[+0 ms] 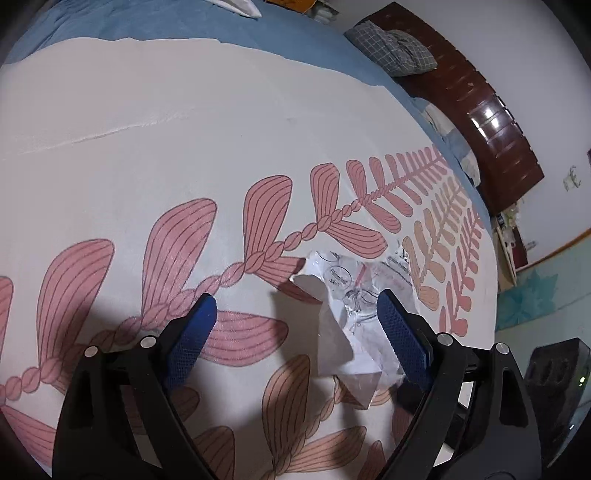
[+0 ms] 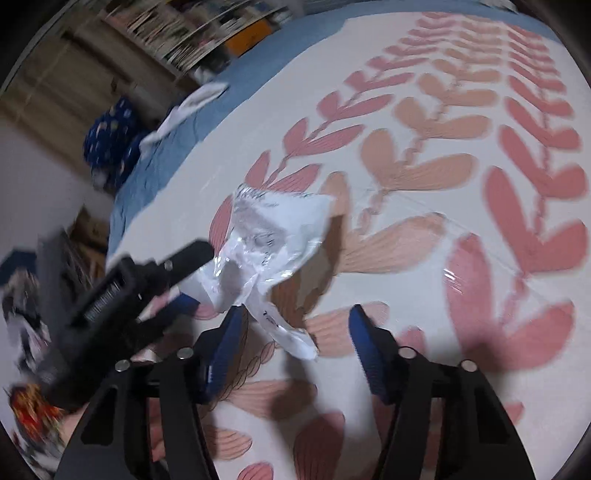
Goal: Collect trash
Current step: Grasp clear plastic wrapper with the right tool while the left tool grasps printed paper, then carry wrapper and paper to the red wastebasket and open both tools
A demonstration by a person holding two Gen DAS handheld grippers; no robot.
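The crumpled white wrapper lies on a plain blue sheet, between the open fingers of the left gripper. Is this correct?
Not quite. The crumpled white wrapper lies on a white cover with pink leaf print, as the left wrist view shows. The left gripper is indeed open around it.

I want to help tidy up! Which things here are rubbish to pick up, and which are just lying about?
For the job:
crumpled plastic wrapper
left tool
right tool

Just lying about:
leaf-pattern sheet
blue blanket
checked cloth
white cloth
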